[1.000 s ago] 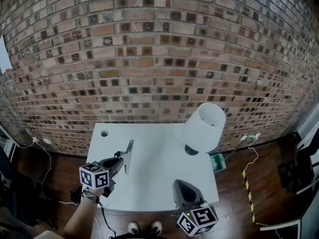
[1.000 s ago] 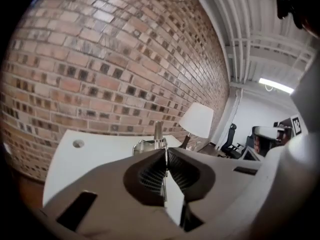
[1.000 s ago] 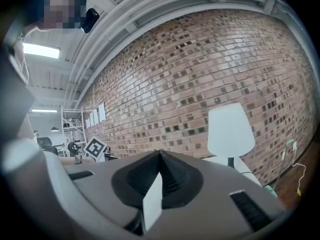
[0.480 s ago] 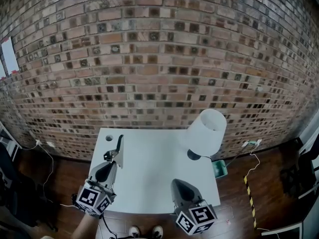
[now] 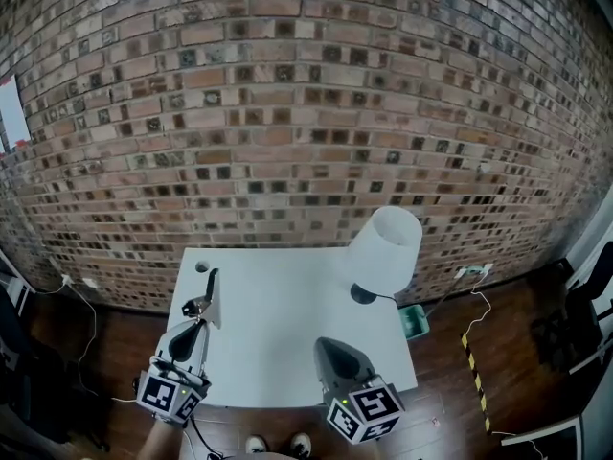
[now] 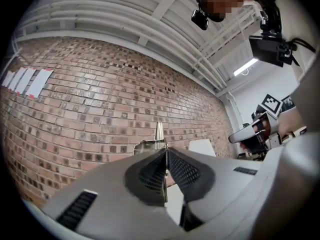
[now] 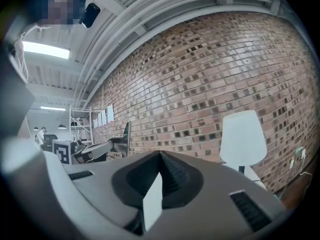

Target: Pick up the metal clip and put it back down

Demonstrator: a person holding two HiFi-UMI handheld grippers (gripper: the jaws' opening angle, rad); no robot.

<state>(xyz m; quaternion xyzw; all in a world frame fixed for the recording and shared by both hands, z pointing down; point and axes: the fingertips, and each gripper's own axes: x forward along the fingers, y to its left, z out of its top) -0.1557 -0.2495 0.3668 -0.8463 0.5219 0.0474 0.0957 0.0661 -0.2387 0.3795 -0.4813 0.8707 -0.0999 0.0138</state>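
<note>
The left gripper (image 5: 198,314) clamps the metal clip (image 5: 209,293) over the white table (image 5: 287,305) at its left edge; the right gripper (image 5: 329,345), jaws together and empty, hovers over its front edge

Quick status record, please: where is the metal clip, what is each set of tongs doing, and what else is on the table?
left tongs: shut on the metal clip
metal clip: held in the air over the left side of the table
right tongs: shut, nothing between them, over the table's near edge
table: white, with a lamp at its back right
task step: clip picked up, not yet put down
</note>
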